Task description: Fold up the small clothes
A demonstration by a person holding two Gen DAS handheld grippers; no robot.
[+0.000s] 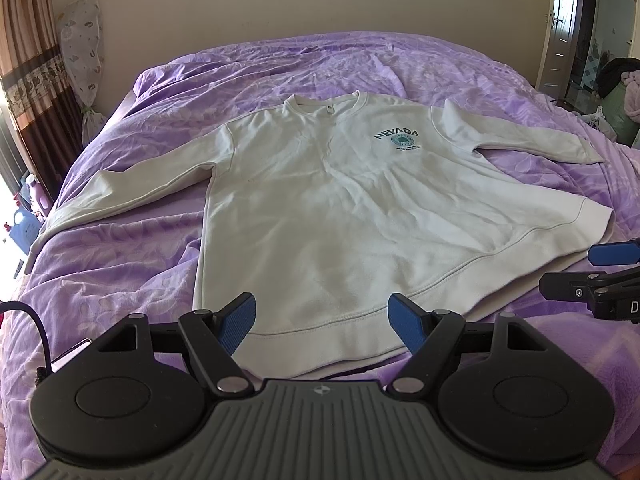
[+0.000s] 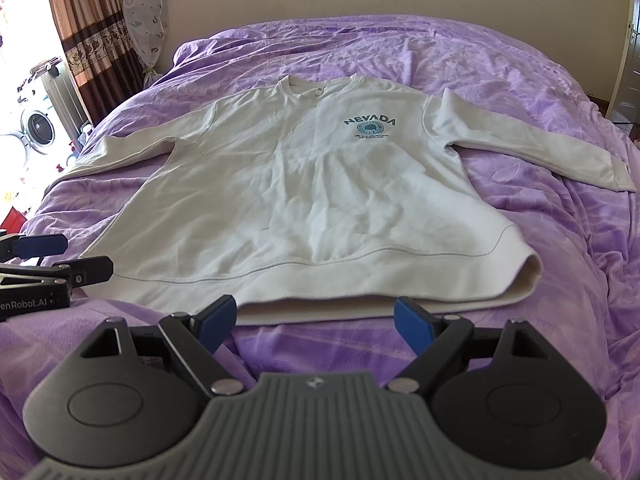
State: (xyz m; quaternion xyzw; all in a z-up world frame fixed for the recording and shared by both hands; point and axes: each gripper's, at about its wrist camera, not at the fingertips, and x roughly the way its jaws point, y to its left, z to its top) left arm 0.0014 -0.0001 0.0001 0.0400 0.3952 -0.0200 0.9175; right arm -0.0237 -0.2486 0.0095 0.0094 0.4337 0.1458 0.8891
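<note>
Both views are showing a cream sweatshirt (image 1: pixel 320 200) lying flat, front up, on a wrinkled purple bedspread (image 1: pixel 132 248). Left wrist view: soft fleecy cotton, ribbed hem, teal NEVADA print (image 1: pixel 397 135), sleeves spreading out sideways. The left gripper (image 1: pixel 322 322) is hovering over the hem, blue ridged pads gaping wide, gripping nothing. Right wrist view: the right gripper (image 2: pixel 316 320) is sitting just short of the hem, jaws spread wide too, empty, hem edge lifting slightly off the bedspread.

Cream wall (image 1: pixel 248 4), purple-covered bed (image 1: pixel 280 64) — brown striped curtain (image 1: pixel 28 40) (daylight at left), open door (image 1: pixel 560 24).
</note>
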